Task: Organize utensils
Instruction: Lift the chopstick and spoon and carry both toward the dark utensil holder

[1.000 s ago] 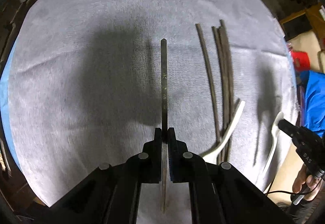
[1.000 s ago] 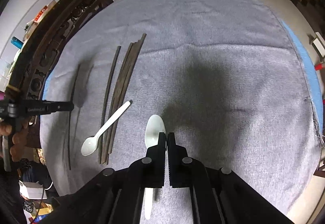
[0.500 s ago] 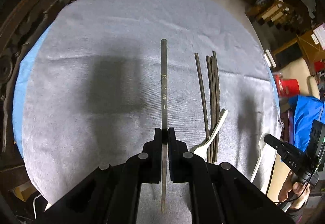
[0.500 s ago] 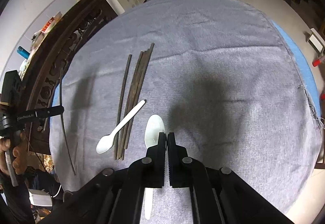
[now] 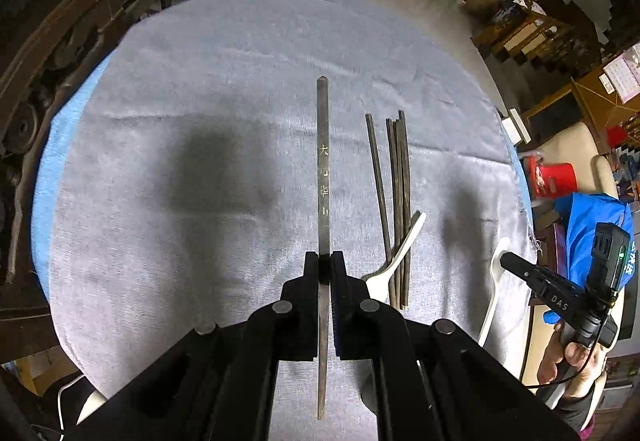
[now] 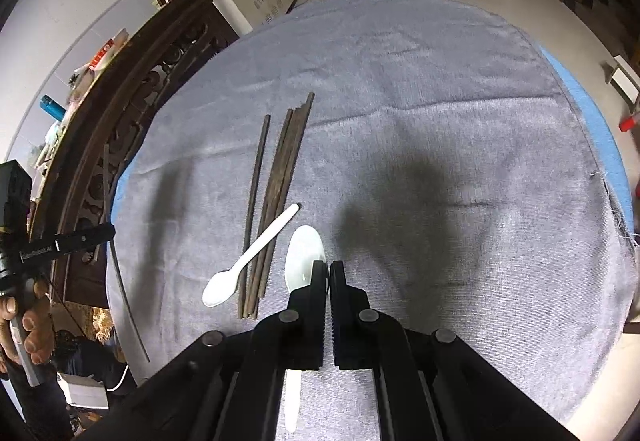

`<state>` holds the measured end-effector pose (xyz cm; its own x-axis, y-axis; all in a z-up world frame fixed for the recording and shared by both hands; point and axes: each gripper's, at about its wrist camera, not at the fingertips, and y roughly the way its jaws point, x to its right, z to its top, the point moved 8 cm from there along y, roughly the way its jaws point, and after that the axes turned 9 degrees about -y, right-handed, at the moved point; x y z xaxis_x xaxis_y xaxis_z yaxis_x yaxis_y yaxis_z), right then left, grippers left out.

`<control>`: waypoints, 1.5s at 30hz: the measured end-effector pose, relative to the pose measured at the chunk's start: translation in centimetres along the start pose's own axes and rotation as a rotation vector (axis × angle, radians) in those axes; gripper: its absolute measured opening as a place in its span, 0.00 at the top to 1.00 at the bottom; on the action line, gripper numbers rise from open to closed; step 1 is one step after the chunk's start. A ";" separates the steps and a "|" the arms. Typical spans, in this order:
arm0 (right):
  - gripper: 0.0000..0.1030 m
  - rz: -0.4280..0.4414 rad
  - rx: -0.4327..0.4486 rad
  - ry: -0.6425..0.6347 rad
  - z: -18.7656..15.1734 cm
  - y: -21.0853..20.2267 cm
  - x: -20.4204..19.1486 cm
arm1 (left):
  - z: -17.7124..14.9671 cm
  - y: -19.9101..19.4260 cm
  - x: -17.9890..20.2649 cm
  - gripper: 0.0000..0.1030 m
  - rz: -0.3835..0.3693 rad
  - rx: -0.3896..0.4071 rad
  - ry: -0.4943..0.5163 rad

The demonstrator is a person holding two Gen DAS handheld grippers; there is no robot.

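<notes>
Pinching a stiff, slim chopstick (image 5: 323, 177) below mid-length, the left gripper (image 5: 325, 269) holds firm; the right gripper (image 6: 329, 281) clamps a light, slippery plastic spoon (image 6: 304, 257) near its bowl.

My left hand-held gripper (image 5: 325, 261) has its jaws pressed in on a dark chopstick (image 5: 323, 177), which runs straight out ahead along the fingers. My right hand-held gripper (image 6: 329, 269) has its jaws drawn almost together, clamping a white spoon (image 6: 304, 255) whose bowl sticks out forward and to the left. Both are raised above the bench (image 6: 440, 101), pointing forward and down.
</notes>
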<state>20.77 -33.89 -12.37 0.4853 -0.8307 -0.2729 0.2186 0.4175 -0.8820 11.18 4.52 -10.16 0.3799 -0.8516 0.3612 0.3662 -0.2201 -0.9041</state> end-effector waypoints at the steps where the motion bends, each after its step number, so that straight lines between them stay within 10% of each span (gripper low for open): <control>1: 0.97 0.001 0.006 0.002 -0.1 -0.3 0.0 | 0.0 -0.1 -0.1 0.95 0.000 0.004 -0.002; 34: 0.98 0.004 0.137 0.028 -1.0 -4.9 -1.1 | -2.4 -6.0 1.3 0.95 -0.118 0.180 -0.028; 45: 0.98 -0.008 0.194 0.028 -0.8 -6.4 -1.7 | -2.7 -7.5 1.4 0.95 -0.044 0.303 -0.036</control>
<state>17.84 -35.45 -6.63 0.4599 -0.8429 -0.2794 0.3824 0.4719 -0.7944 6.72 3.68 -3.46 0.3864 -0.8256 0.4112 0.6172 -0.0999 -0.7805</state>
